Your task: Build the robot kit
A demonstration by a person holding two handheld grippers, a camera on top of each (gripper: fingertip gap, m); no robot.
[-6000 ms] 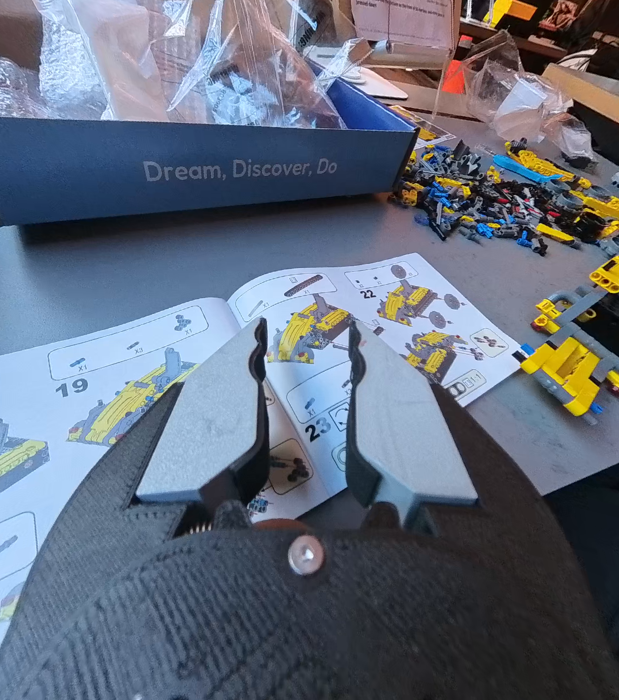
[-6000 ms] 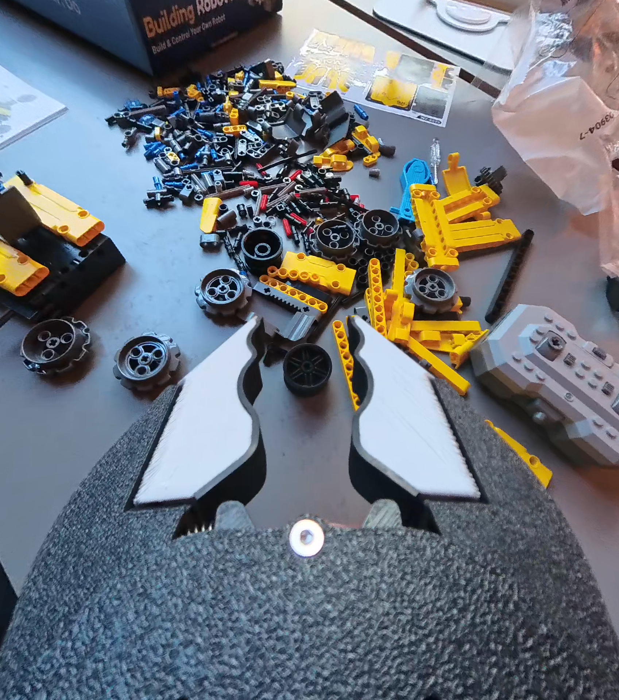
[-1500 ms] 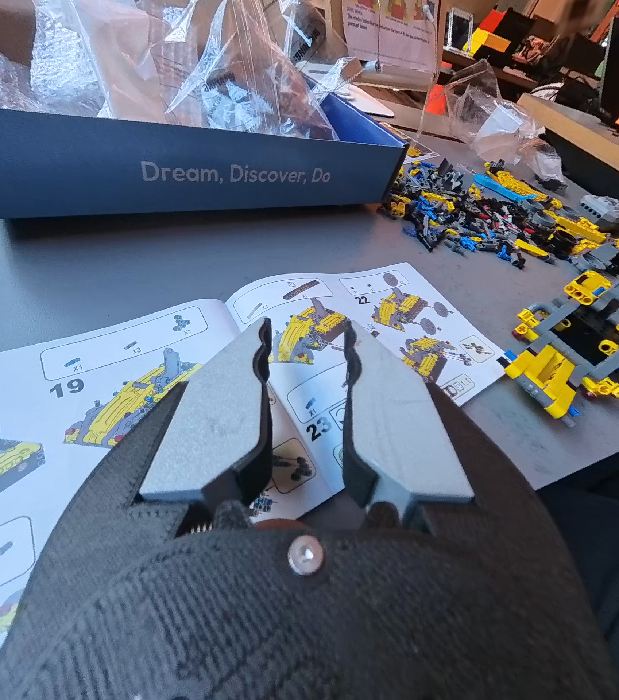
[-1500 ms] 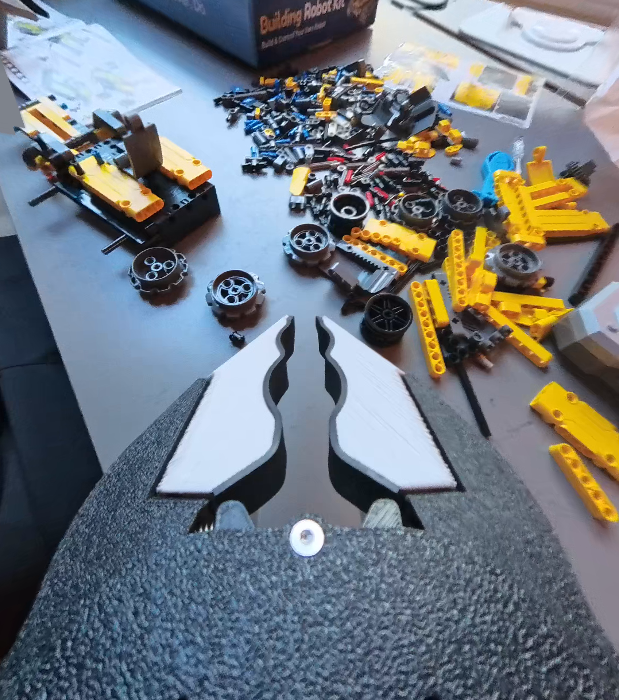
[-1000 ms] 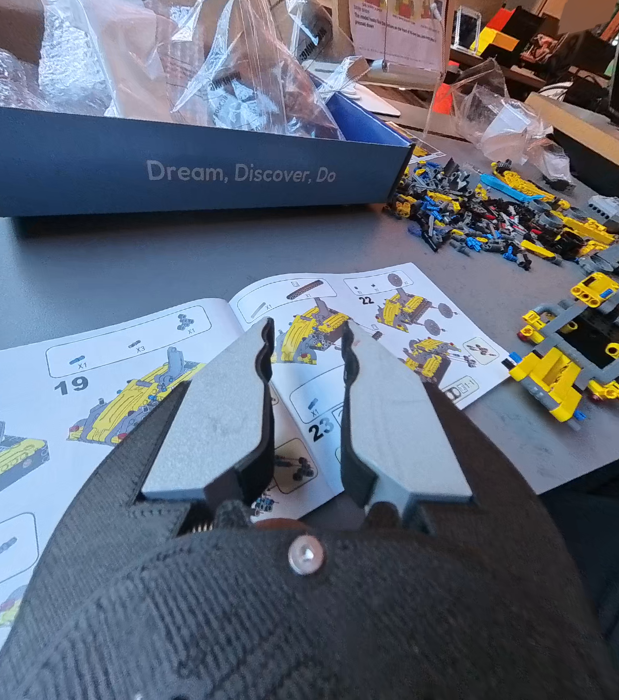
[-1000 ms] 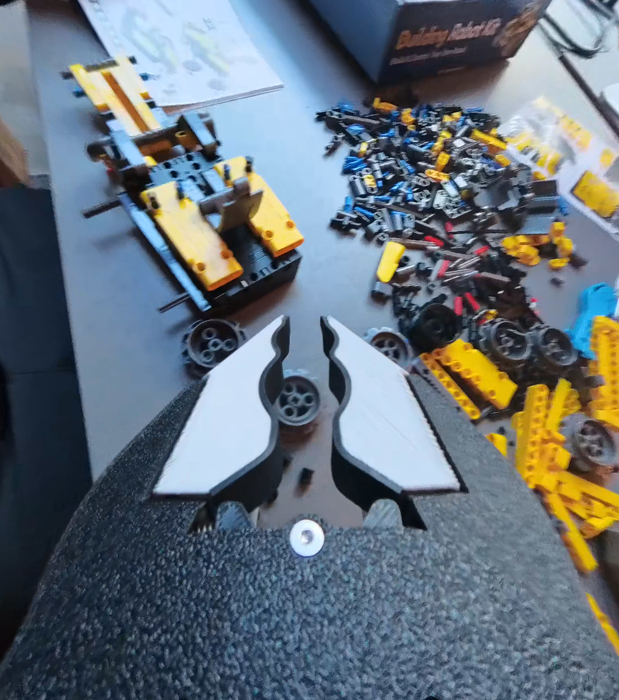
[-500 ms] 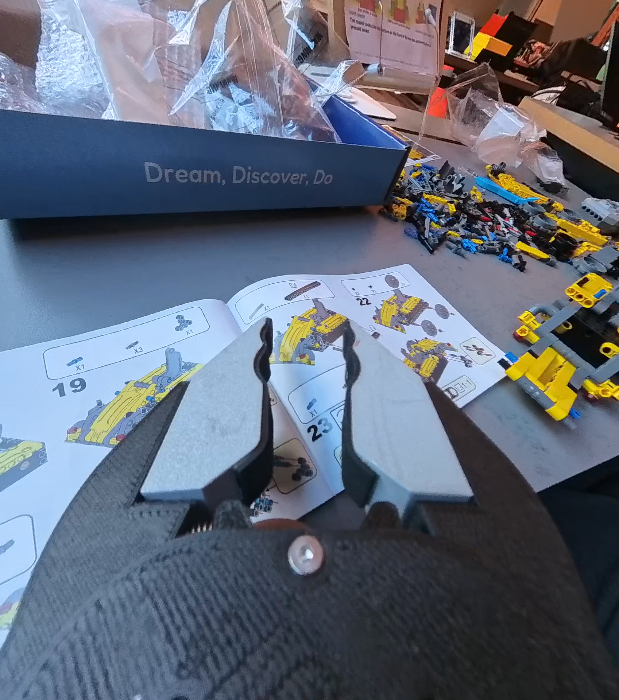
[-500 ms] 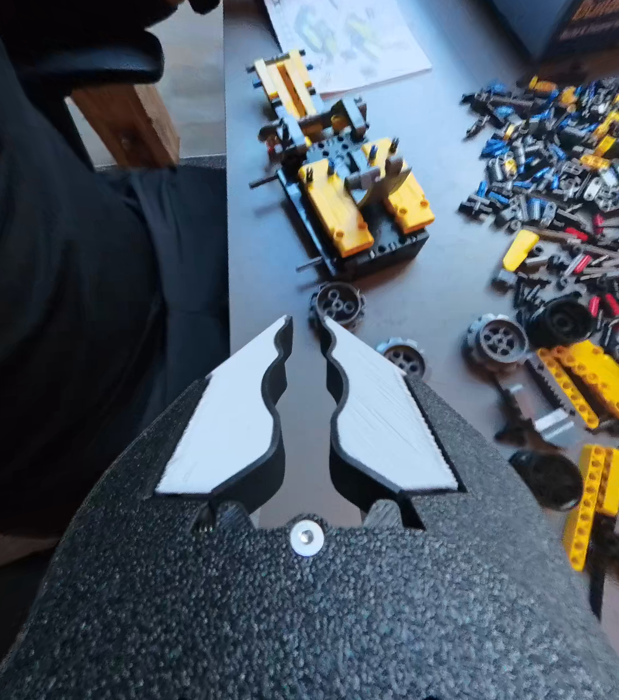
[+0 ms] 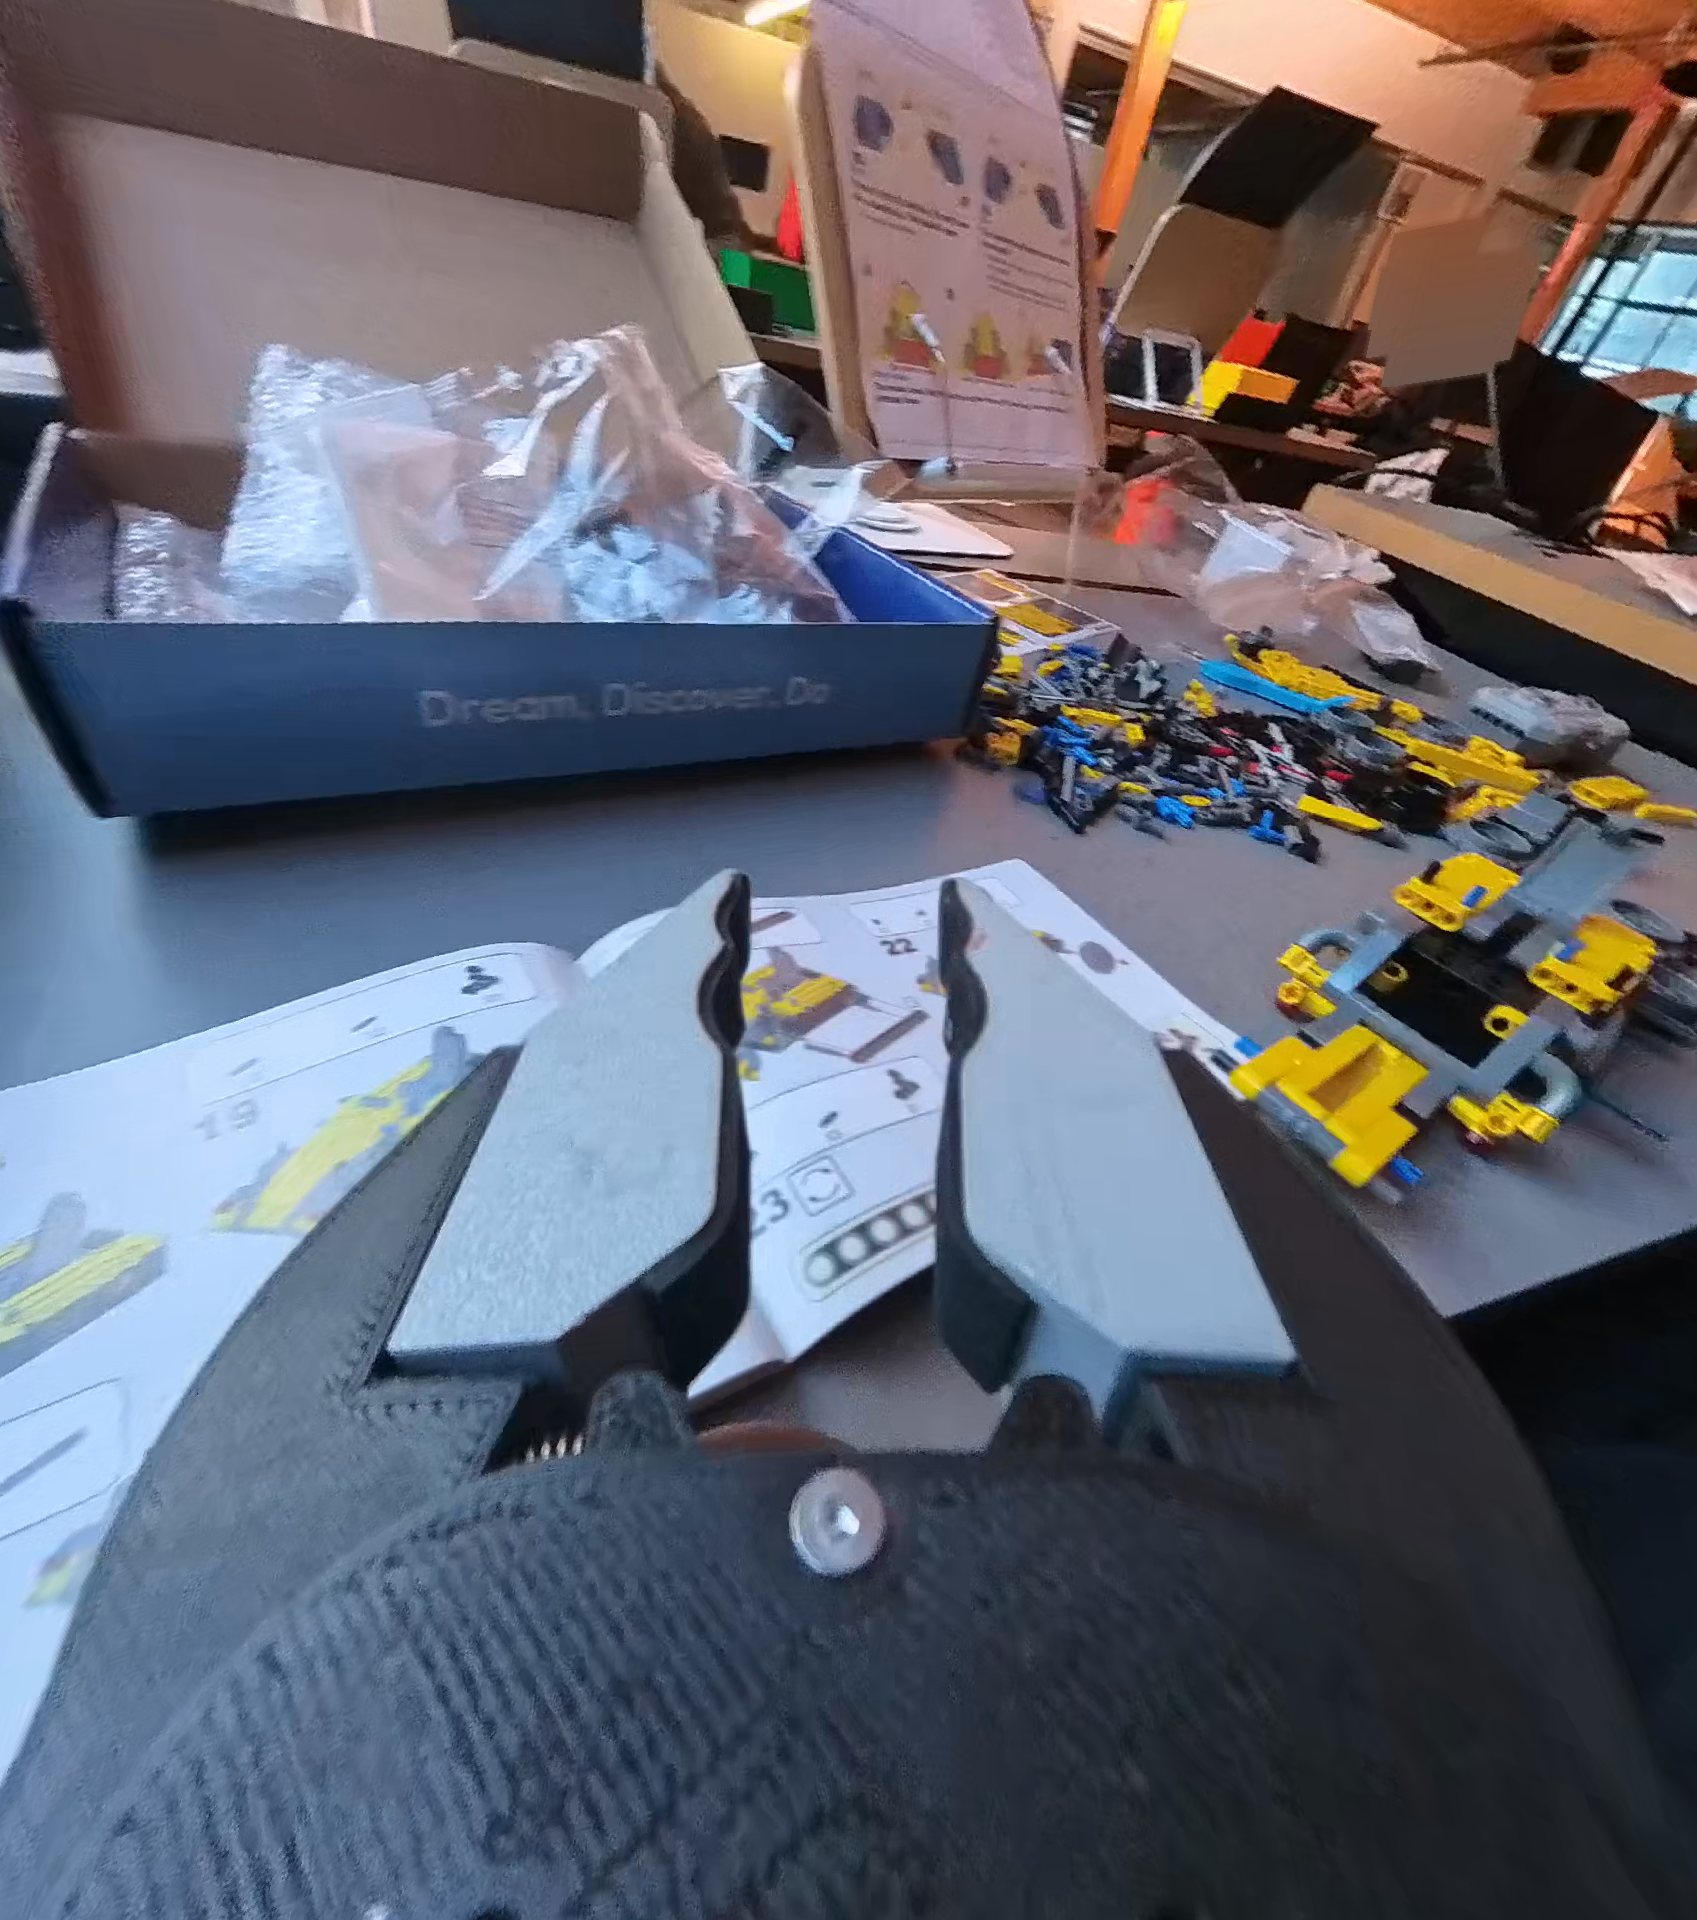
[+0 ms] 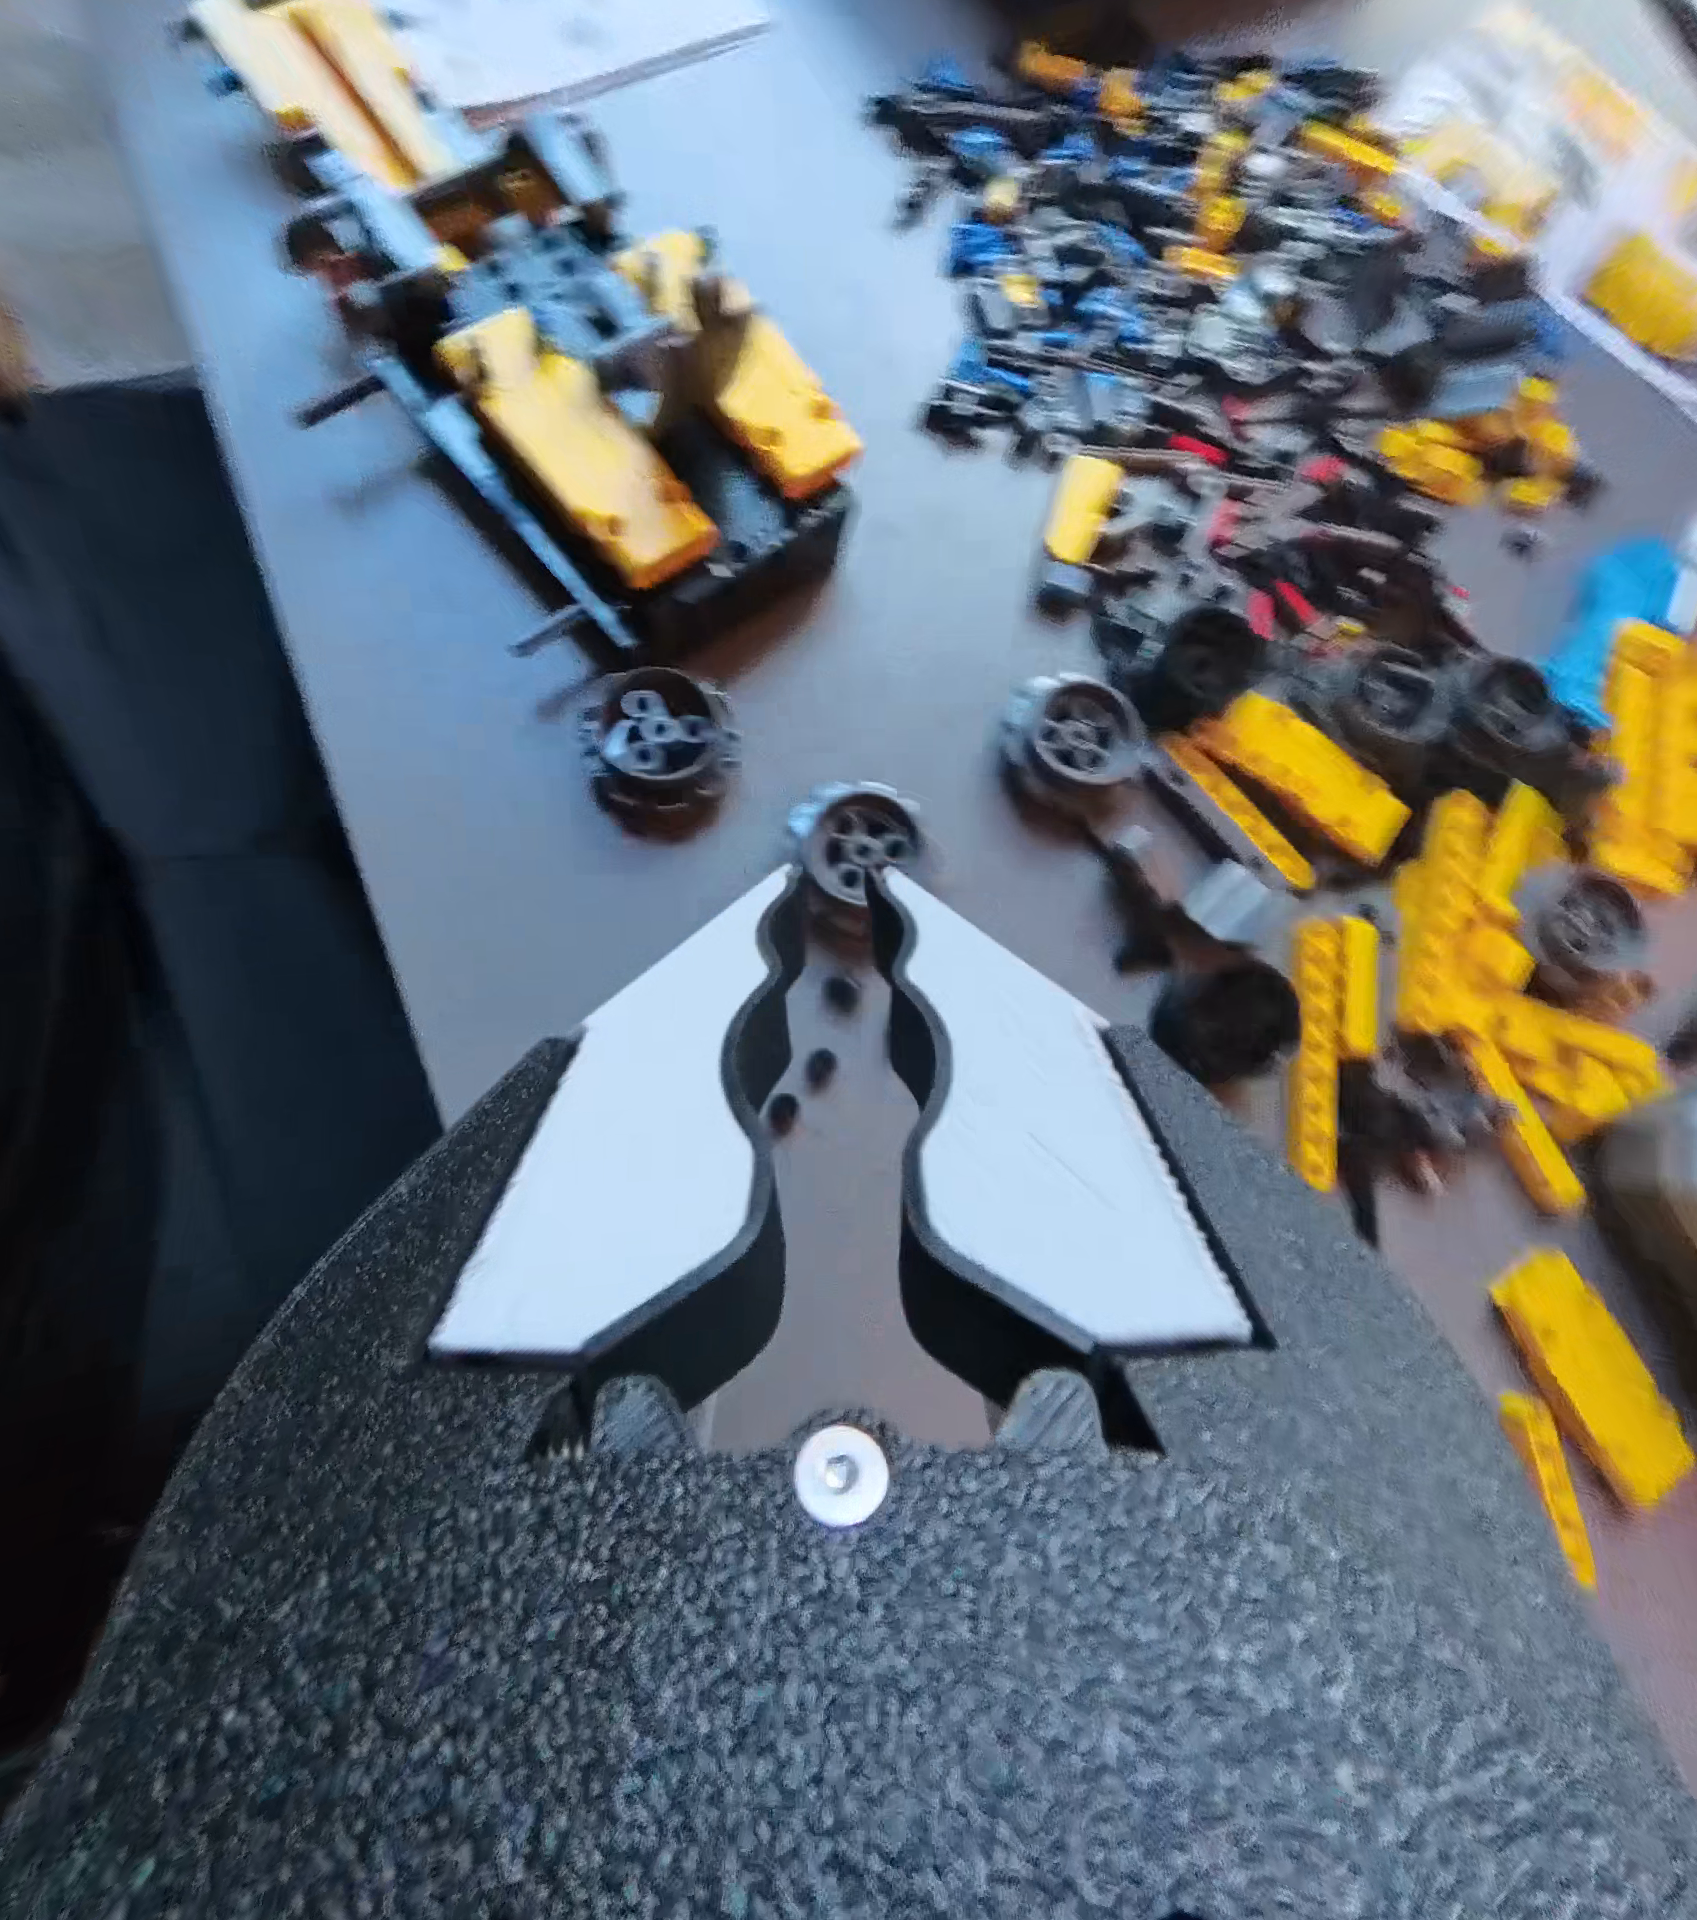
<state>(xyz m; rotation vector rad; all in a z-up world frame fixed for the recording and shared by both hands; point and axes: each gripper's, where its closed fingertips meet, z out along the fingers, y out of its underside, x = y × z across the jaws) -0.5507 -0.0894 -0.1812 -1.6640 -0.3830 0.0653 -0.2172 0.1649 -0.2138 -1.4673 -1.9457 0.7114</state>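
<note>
At R tong tips, near the table (image 10: 470,790) edge: the right gripper (image 10: 839,883) is closed down onto a small wheel (image 10: 862,844). Tips look to pinch its lower rim, w/ the gap behind them empty; the frame is blurry, so contact isn't 100% sure.

Wheel: dark grey hard plastic, round, spoked hub, toothed rim. Judged light and stiff, not fragile. The smooth faces could slip or twist out, so a hold across the rim, teeth against the pads, seems best.

Nearby:
- A second wheel (image 10: 659,750) of the same type lies just left, apart from the first.
- A half-built model (image 10: 595,436) sits beyond: yellow panels on a black/grey frame, axles sticking out.
- To the R is a loose parts pile (image 10: 1239,312) of small black, blue and red bits, plus long yellow beams (image 10: 1509,935) w/ holes.

The left gripper (image 9: 844,914) has its jaws spread, holding nothing, and hovers over an open booklet (image 9: 200,1091) of glossy paper lying flat. A blue box (image 9: 511,707) behind it, cardboard, holds crinkly clear bags (image 9: 532,499).
</note>
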